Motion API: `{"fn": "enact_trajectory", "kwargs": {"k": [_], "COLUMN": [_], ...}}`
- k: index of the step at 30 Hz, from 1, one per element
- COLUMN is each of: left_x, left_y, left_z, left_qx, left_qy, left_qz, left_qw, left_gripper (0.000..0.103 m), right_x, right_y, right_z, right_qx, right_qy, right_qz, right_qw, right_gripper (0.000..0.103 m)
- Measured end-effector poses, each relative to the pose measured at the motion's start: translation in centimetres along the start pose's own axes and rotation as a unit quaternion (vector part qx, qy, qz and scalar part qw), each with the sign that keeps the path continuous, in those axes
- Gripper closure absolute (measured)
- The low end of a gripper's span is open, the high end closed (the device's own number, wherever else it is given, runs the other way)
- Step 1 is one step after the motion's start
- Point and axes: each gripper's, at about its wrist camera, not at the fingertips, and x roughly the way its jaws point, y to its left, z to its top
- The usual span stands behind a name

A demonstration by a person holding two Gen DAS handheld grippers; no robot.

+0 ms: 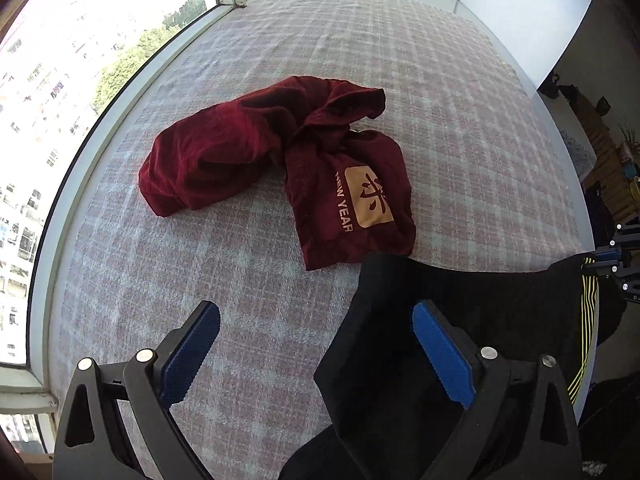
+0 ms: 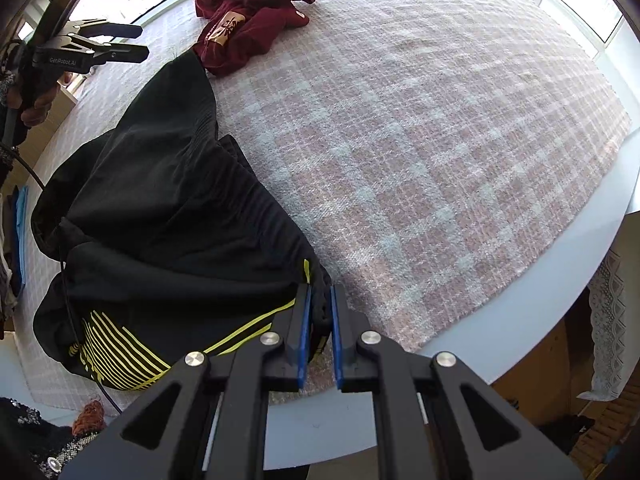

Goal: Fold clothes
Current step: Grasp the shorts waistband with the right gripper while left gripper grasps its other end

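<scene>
A black garment with yellow stripes point(image 2: 160, 220) lies bunched on the plaid cover, one end raised to a peak. My right gripper point(image 2: 321, 292) is shut on its hem near the yellow trim; in the left wrist view the right gripper point(image 1: 612, 264) shows at the right edge, still gripping the cloth. My left gripper point(image 1: 316, 312) stands wide open above the cover. The black garment point(image 1: 380, 360) passes behind its right finger point(image 1: 444, 352), and nothing is pinched between the pads. A crumpled dark red shirt point(image 1: 280, 152) with a "NEW YEAR" print lies beyond, also seen as the red shirt point(image 2: 248, 20) in the right wrist view.
The pink and white plaid cover point(image 2: 440, 140) spreads over a white platform whose rim point(image 2: 560, 280) runs along the near right. Large windows point(image 1: 60, 80) border the far left side. A person's hand point(image 2: 40, 100) holds the left gripper's handle. Clutter sits beyond the right edge point(image 1: 608, 152).
</scene>
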Motion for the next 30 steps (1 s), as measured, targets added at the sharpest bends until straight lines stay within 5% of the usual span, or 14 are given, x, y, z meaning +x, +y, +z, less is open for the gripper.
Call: {"fn": "enact_trajectory", "kwargs": {"k": [7, 15, 20, 23, 24, 25, 30], "left_x": [1.9, 6.1, 6.7, 5.9, 5.6, 5.2, 2.1], "left_y": [-3.6, -4.5, -4.3, -3.6, -3.1, -2.6, -0.7], "left_z": [-1.8, 0.2, -0.1, -0.3, -0.4, -0.6, -3.5], "left_qx": [0.062, 0.062, 0.057, 0.034, 0.016, -0.006, -0.084], "left_qy": [0.056, 0.101, 0.108, 0.095, 0.092, 0.086, 0.035], "left_qz": [-0.031, -0.051, -0.035, -0.055, -0.066, -0.078, -0.133], "left_qw": [0.9960, 0.9916, 0.9919, 0.9934, 0.9935, 0.9932, 0.9868], "left_gripper": [0.005, 0.006, 0.029, 0.058, 0.080, 0.090, 0.098], "right_x": [0.4, 0.1, 0.0, -0.2, -0.4, -0.5, -1.9], "right_y": [-0.3, -0.8, -1.4, -1.5, -1.6, -1.6, -1.6], "right_z": [0.2, 0.3, 0.6, 1.0, 1.1, 1.1, 1.1], "right_qx": [0.002, 0.003, 0.006, 0.003, 0.001, 0.000, -0.009], "right_qy": [0.004, 0.005, 0.006, 0.003, 0.000, -0.003, -0.020], "right_qz": [0.004, 0.008, 0.010, 0.006, 0.005, 0.005, -0.001], "right_qw": [1.000, 1.000, 1.000, 1.000, 1.000, 1.000, 1.000], "right_gripper": [0.094, 0.093, 0.092, 0.092, 0.092, 0.092, 0.092]}}
